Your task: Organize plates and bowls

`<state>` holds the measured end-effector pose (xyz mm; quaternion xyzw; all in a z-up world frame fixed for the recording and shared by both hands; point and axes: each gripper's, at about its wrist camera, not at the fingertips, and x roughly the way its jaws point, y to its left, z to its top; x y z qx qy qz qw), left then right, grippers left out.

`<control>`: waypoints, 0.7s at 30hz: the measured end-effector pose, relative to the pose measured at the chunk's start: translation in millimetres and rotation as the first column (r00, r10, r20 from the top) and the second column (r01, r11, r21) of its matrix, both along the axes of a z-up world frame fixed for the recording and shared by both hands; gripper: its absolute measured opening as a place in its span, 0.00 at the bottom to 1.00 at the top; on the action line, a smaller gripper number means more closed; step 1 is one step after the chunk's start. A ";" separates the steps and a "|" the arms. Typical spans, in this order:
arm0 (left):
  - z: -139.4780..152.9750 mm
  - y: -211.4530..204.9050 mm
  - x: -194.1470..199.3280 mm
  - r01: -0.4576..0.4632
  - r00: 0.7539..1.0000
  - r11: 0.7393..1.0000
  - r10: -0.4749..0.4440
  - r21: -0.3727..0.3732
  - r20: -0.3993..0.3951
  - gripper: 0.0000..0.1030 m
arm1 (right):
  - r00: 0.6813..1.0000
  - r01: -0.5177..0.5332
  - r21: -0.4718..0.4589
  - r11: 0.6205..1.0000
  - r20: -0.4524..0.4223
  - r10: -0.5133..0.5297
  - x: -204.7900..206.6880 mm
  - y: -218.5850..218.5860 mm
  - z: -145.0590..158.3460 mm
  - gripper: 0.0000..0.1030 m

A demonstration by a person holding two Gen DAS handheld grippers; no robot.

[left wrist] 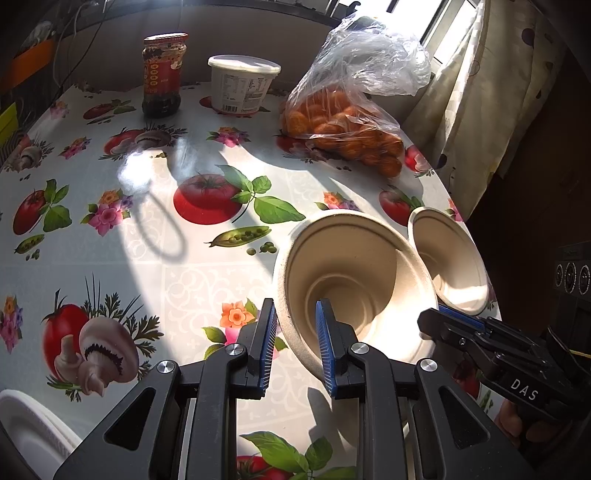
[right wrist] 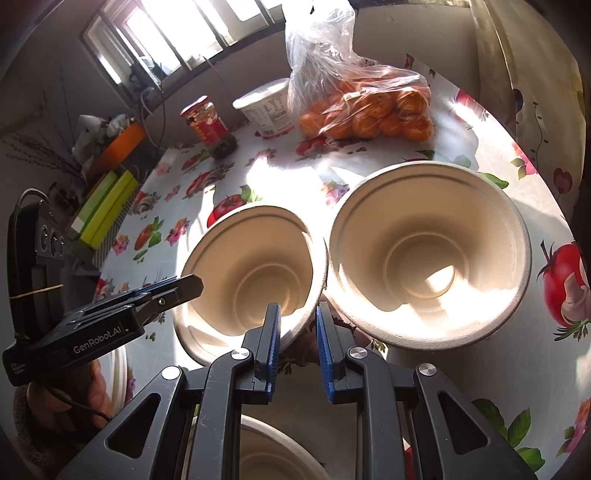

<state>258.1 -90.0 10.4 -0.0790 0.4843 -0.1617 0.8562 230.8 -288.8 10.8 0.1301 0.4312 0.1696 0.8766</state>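
Two beige pulp bowls lie side by side, unstacked, at the near right of the worktop (left wrist: 155, 258). Left gripper (left wrist: 295, 343) pinches the near rim of the left bowl (left wrist: 354, 273). Right gripper (right wrist: 298, 343) reads fully closed; its jaws straddle the same bowl's rim. The right bowl (right wrist: 428, 254) remains free. Nesting remains; white plates (left wrist: 26, 424) sit near left.

harsh window (right wrist: 166, 33) sunlight, blown-out glare, hard shadows, dark fisheye-warped corners

The left claw (left wrist: 295, 343) grips the near rim of a tilted beige bowl (left wrist: 354, 273); the right claw (left wrist: 448, 317) holds a second bowl (left wrist: 450, 258) beside it above the counter (left wrist: 155, 236).
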 end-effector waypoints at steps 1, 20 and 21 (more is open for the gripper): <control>0.7 0.0 -0.3 -0.001 1.000 1.000 0.001 0.000 0.002 0.22 | 1.000 0.000 0.000 1.000 0.002 0.000 0.2 0.1 -0.1 0.18; 17.4 2.6 -18.3 0.008 0.999 1.000 -0.008 -0.006 0.051 0.22 | 0.999 0.005 -0.004 1.000 0.042 -0.005 -18.9 0.9 14.9 0.18; 18.7 2.6 -19.6 0.009 0.999 1.000 -0.009 -0.008 0.054 0.22 | 0.999 0.005 -0.004 1.000 0.045 -0.005 -20.3 1.1 16.1 0.18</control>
